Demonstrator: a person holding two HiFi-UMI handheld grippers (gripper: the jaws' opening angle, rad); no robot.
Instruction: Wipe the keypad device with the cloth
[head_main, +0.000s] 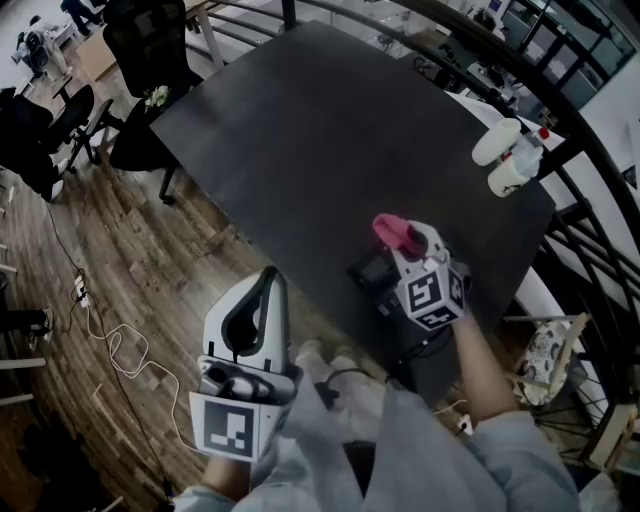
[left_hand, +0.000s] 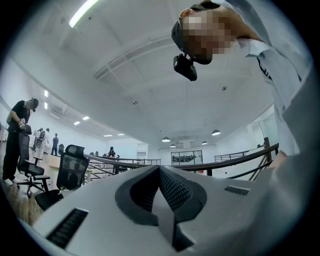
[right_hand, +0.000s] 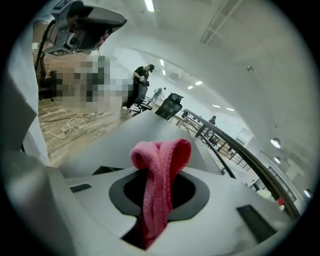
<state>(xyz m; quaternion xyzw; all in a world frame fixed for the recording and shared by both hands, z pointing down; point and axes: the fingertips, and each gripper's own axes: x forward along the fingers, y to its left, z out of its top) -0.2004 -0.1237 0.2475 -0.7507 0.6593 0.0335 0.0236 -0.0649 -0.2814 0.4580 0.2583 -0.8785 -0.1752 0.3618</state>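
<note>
A pink cloth (head_main: 396, 232) sticks out of my right gripper (head_main: 404, 243), which is shut on it above the dark table's near right part. In the right gripper view the cloth (right_hand: 161, 161) is folded into a loop and clamped between the jaws of my right gripper (right_hand: 158, 186). A dark boxy keypad device (head_main: 369, 271) lies on the table just left of and under that gripper, partly hidden by it. My left gripper (head_main: 269, 279) is shut with nothing in it, off the table's near edge over the wooden floor. In its own view the left gripper (left_hand: 160, 172) points up at the ceiling.
The dark table (head_main: 330, 130) runs away to the far left. Two white bottles (head_main: 508, 156) stand at its right edge by a black railing (head_main: 585, 150). Office chairs (head_main: 150, 60) stand off the far left corner, and cables (head_main: 120, 350) lie on the floor.
</note>
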